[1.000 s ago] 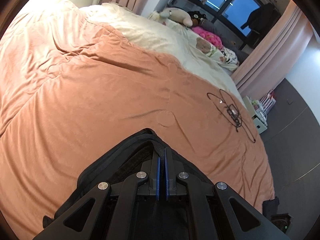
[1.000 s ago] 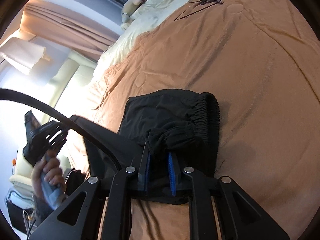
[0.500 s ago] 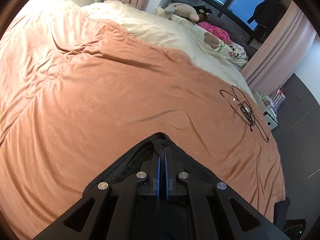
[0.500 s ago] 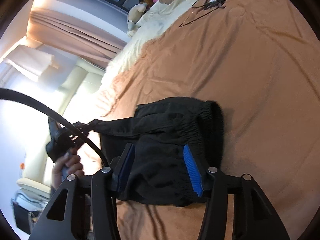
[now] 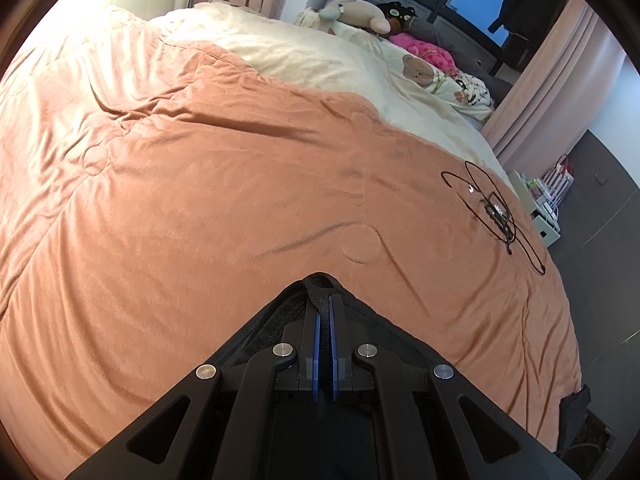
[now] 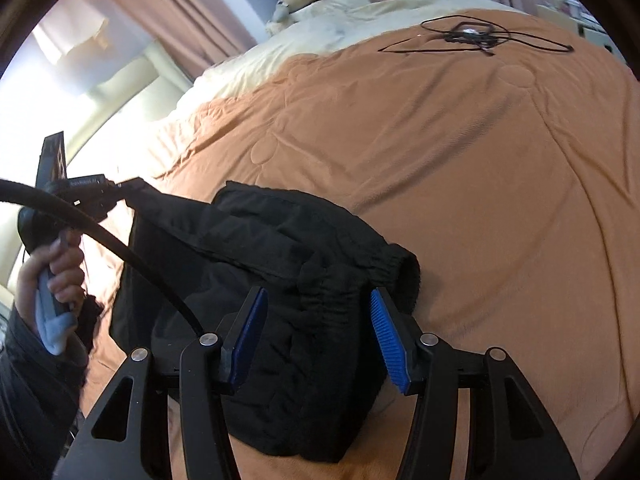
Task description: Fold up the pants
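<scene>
Black pants [image 6: 280,248] lie bunched on the orange duvet [image 6: 480,200], their elastic waistband [image 6: 384,272] at the right. My right gripper [image 6: 317,294] hovers open just above the waistband, blue pads apart and touching nothing. In the right wrist view my left gripper [image 6: 120,188], held by a hand [image 6: 60,272], pulls one corner of the pants out taut to the left. In the left wrist view my left gripper [image 5: 324,304] is shut on that black fabric [image 5: 256,328], a strip of which pokes out past the fingertips.
A tangled black cable with a small device [image 5: 496,212] lies on the duvet near its right edge. A cream blanket [image 5: 320,56] and plush toys [image 5: 356,12] are at the far end. Dark floor and a small shelf [image 5: 548,200] are beyond the bed's right side.
My right gripper let go of the bunched waistband fabric, opened wide and rolled. My left gripper, still shut on the pants corner, drew it out to the left until taut.
</scene>
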A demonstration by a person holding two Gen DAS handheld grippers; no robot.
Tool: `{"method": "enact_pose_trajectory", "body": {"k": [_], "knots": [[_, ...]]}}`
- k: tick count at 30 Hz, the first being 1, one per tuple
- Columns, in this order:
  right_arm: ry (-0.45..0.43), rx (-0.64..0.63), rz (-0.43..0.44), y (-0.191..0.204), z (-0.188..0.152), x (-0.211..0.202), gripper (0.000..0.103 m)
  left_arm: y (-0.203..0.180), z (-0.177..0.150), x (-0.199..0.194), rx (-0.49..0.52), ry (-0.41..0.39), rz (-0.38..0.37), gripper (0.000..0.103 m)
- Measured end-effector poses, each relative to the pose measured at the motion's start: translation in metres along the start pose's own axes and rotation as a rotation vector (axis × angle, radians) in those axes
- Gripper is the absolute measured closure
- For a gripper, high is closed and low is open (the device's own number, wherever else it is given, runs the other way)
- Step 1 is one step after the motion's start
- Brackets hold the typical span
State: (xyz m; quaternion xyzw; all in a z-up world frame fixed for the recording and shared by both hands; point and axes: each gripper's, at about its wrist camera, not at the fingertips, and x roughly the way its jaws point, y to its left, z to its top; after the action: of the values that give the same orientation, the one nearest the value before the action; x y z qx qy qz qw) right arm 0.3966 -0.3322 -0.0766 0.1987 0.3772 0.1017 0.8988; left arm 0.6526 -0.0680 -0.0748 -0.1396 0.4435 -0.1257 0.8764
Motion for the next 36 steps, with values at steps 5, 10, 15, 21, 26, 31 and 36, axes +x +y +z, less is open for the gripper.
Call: {"method": "enact_pose_trajectory", "body": {"k": [5,10,15,21,26,31,36], "knots": [[0.052,-0.063,-0.034,0.005,0.003,0.023,0.08,0.001,0.002,0.009,0.005,0.011,0.011,0.099],[-0.001,-0.052,-0.058,0.007,0.003,0.012,0.099,-0.002,0.011,0.016,0.007,0.009,0.011,0.099],[-0.068,0.005,-0.1,0.003,-0.001,-0.005,0.1,-0.01,0.023,0.028,0.018,0.009,0.013,0.099],[-0.075,0.078,-0.157,-0.003,-0.006,0.005,0.1,-0.021,0.025,0.064,0.044,0.052,0.042,0.099],[-0.068,0.098,-0.201,0.0,-0.008,0.017,0.099,-0.027,0.023,0.089,0.094,0.081,0.082,0.091],[-0.11,0.088,-0.154,0.004,-0.01,0.005,0.097,-0.02,0.015,0.071,0.11,0.062,0.084,0.053],[-0.154,0.049,-0.152,0.018,-0.021,-0.01,0.097,-0.012,0.01,0.028,0.159,-0.019,0.111,0.04]]}}
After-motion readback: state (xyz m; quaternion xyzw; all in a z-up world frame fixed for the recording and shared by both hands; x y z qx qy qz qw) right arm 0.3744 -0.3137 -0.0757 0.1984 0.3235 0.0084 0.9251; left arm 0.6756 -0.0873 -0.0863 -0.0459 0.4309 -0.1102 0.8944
